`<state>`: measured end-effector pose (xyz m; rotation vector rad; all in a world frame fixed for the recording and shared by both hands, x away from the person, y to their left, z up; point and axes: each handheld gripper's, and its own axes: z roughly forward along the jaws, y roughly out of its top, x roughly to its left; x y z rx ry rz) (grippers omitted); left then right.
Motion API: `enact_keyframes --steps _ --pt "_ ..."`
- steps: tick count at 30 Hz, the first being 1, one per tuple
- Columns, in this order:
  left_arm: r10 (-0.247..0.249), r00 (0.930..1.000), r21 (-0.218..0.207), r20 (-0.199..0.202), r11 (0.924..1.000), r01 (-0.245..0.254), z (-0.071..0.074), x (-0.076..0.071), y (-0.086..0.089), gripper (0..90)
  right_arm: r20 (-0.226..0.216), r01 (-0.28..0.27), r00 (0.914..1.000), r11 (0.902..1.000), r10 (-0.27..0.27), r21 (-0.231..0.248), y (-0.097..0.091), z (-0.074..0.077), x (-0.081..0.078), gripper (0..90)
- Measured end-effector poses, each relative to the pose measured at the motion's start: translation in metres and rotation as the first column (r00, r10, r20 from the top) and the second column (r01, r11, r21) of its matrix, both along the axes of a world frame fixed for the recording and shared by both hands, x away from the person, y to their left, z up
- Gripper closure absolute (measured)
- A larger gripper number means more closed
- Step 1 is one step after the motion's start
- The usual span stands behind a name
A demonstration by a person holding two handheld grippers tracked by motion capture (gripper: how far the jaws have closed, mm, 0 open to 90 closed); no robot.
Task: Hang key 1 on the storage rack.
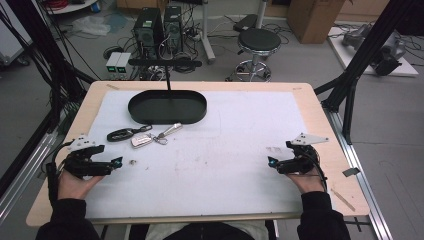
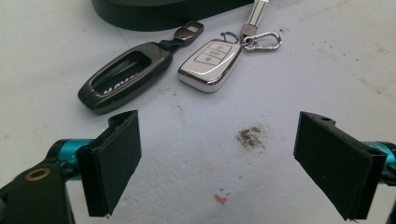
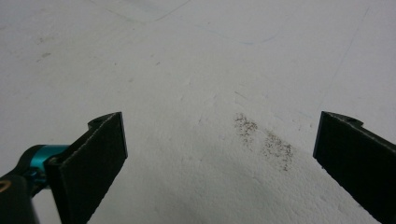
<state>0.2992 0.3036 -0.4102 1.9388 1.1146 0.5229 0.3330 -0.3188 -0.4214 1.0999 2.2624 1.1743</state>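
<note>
The left tongs (image 1: pixel 118 162) rest low over the white mat (image 1: pixel 225 165) at the left of the table (image 1: pixel 310 100), held in the person's left hand (image 1: pixel 75 182). Their jaws stand wide apart with nothing between them; in the left gripper view only bare mat and a small brown smudge (image 2: pixel 250 136) lie in the gap.

Just ahead of these tongs lie two key fobs, near each other but apart. The dark fob (image 2: pixel 126 77) lies at the left, its loop end pointing toward the tray (image 1: pixel 167 106). The silver fob (image 2: pixel 210 64) lies to its right, buttons up, with a ring and clip (image 2: pixel 264 41) joined to its far end. Both sit on the mat just in front of the black oval tray, outside it.

The right tongs (image 1: pixel 270 162) rest at the right side of the mat, well apart from the fobs, in the right hand (image 1: pixel 307 180). Their jaws are also wide, with only mat and a faint grey stain (image 3: pixel 266 140) between them.
</note>
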Motion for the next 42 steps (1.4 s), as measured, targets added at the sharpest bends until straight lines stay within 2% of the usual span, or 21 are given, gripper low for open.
enact_keyframes --steps 6,9,15,18,20,21,22,24,28,31,36,37,40,42 --pt "-0.013 0.9999 0.009 0.008 0.9999 0.013 0.007 0.006 -0.004 15.5 0.001 0.002 1.0 1.0 -0.002 0.004 0.001 0.0 0.0 1.9" --pt "-0.024 0.9997 0.028 0.01 0.9993 0.024 0.01 0.009 -0.006 15.5 0.013 0.006 0.9999 1.0 -0.006 0.004 0.001 0.001 0.001 1.9" --pt "-0.06 0.9982 0.078 -0.011 0.9951 0.06 0.021 0.026 -0.009 15.5 0.015 0.002 0.9999 1.0 -0.002 0.001 0.002 0.001 0.001 1.9" --pt "-0.067 0.9977 0.077 -0.015 0.9947 0.068 0.023 0.031 -0.011 15.5 0.015 0.004 0.9999 1.0 -0.004 -0.003 0.002 0.001 0.001 1.9" --pt "-0.093 0.9952 0.044 -0.029 0.9946 0.094 0.027 0.041 -0.012 15.5 0.018 0.016 0.9997 0.9999 -0.016 -0.001 0.002 0.001 0.0 1.9" --pt "-0.093 0.9952 0.044 -0.029 0.9946 0.094 0.027 0.041 -0.012 15.4 0.023 0.017 0.9996 0.9999 -0.017 0.0 0.002 0.001 0.0 1.9" --pt "-0.097 0.9944 0.031 -0.042 0.9946 0.099 0.028 0.047 -0.012 15.4 0.016 0.02 0.9997 0.9998 -0.02 0.001 0.002 0.001 0.0 1.9" --pt "-0.103 0.993 0.056 -0.058 0.9927 0.106 0.03 0.053 -0.013 15.4 0.02 0.026 0.9995 0.9996 -0.026 -0.007 0.003 0.001 0.0 1.9" --pt "-0.137 0.9879 0.054 -0.072 0.9885 0.141 0.038 0.063 -0.016 15.4 0.021 0.026 0.9994 0.9997 -0.026 -0.003 0.004 0.001 0.0 1.9" --pt "-0.151 0.9849 0.065 -0.085 0.9855 0.157 0.042 0.068 -0.019 15.4 0.005 0.012 0.9999 0.9999 -0.012 0.004 0.004 0.0 0.0 1.9" --pt "-0.192 0.9767 0.086 -0.096 0.9759 0.2 0.054 0.079 -0.028 15.4 0.006 0.009 0.9999 0.9999 -0.009 -0.011 0.008 0.001 0.0 1.9" --pt "-0.209 0.9725 0.085 -0.102 0.9723 0.218 0.058 0.084 -0.031 15.4 0.008 0.006 1.0 0.9999 -0.006 -0.009 0.007 0.001 0.0 1.9" --pt "-0.213 0.9712 0.096 -0.106 0.9699 0.224 0.06 0.089 -0.035 15.4 0.013 0.008 0.9999 0.9999 -0.008 -0.009 0.007 0.001 0.0 1.9" --pt "-0.229 0.9668 0.093 -0.114 0.9664 0.239 0.062 0.096 -0.039 15.4 0.007 0.006 1.0 1.0 -0.006 -0.004 0.006 0.001 0.0 1.9"
